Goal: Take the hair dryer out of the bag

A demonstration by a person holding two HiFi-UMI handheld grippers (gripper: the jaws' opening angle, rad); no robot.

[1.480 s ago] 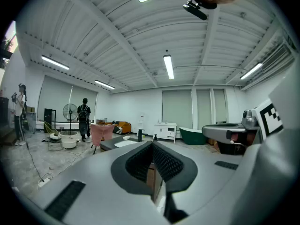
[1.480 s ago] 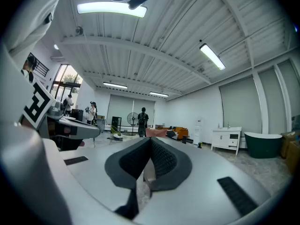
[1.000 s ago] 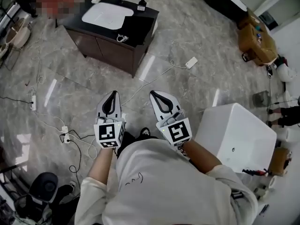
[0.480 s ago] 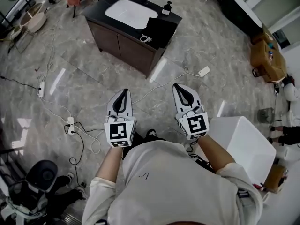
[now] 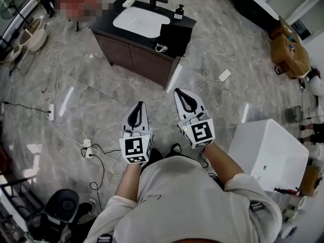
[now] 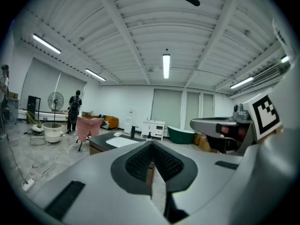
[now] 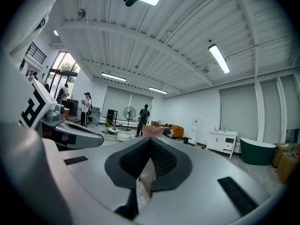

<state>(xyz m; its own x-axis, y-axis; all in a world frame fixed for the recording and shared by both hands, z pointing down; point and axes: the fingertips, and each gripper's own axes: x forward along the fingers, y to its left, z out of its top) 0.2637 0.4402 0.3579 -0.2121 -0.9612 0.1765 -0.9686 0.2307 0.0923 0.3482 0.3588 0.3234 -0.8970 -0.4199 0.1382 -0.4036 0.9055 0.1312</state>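
Head view: I hold the left gripper (image 5: 137, 108) and the right gripper (image 5: 182, 94) side by side above the floor. Both point toward the vanity (image 5: 132, 54), which stands well apart from them. Left gripper view and right gripper view each show the pads pressed together with nothing between them.

Task status, as I judge it: not started. The approach, the opening of the bag and the extraction all remain.

No hair dryer is visible in any view. A dark square item (image 5: 176, 34) lies on the countertop just right of the basin (image 5: 140, 20). It may be the bag, but I cannot confirm this.
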